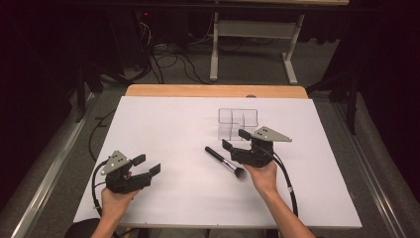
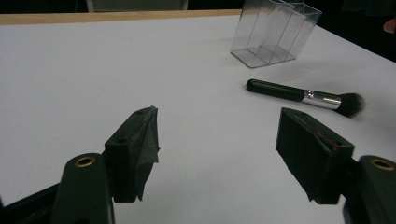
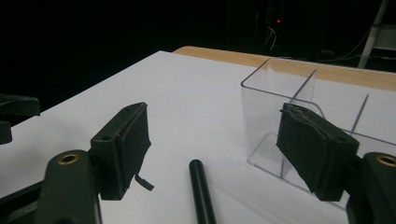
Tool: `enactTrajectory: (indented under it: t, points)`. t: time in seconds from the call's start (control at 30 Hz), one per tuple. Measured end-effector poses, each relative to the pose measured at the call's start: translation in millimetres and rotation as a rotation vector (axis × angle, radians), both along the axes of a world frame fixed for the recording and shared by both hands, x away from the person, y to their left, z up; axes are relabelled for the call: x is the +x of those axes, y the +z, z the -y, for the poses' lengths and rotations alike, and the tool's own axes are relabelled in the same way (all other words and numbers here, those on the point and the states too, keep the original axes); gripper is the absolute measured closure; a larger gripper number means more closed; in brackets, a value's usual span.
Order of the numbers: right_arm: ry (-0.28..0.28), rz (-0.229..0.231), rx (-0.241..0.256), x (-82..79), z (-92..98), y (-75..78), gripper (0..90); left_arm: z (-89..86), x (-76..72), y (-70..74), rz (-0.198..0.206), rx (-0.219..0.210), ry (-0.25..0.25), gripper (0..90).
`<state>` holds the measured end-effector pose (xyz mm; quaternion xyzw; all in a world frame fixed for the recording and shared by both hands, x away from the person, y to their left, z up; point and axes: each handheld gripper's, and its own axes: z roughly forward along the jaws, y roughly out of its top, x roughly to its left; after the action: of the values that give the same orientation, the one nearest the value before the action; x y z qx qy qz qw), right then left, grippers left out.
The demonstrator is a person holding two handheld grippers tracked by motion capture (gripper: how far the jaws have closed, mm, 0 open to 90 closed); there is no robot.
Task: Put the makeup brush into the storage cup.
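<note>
A black makeup brush (image 1: pixel 224 162) with a silver ferrule lies flat on the white table, bristles toward me; its full length appears in the left gripper view (image 2: pixel 306 95), and its handle end (image 3: pixel 201 193) reaches up between the right jaws. Behind it stands a clear plastic organizer (image 1: pixel 238 123) with several compartments (image 2: pixel 275 32) (image 3: pixel 322 123). My right gripper (image 1: pixel 236 140) hovers open just above and right of the brush, in front of the organizer. My left gripper (image 1: pixel 146 164) rests open at the table's near left, nothing between its fingers.
The white table (image 1: pixel 168 129) has a wooden strip (image 1: pixel 213 90) along its far edge. Beyond it are a desk frame (image 1: pixel 252 44) and cables (image 1: pixel 168 62) on the grey floor. A cable trails from each gripper toward the near edge.
</note>
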<state>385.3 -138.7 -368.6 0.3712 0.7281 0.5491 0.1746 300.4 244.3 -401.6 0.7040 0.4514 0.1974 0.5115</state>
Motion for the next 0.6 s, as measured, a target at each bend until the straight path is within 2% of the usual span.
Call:
enactTrajectory:
  t: [0.37, 0.6]
  points:
    - [0.010, -0.003, -0.008, 4.4, -9.0, -1.6, 27.2, -0.1, 0.1, 0.0, -0.002, 0.004, 0.003, 29.8]
    - [0.007, -0.026, -0.020, 5.4, -8.3, -0.8, 28.6, 0.9, 0.8, -0.3, -0.003, 0.005, 0.001, 29.8]
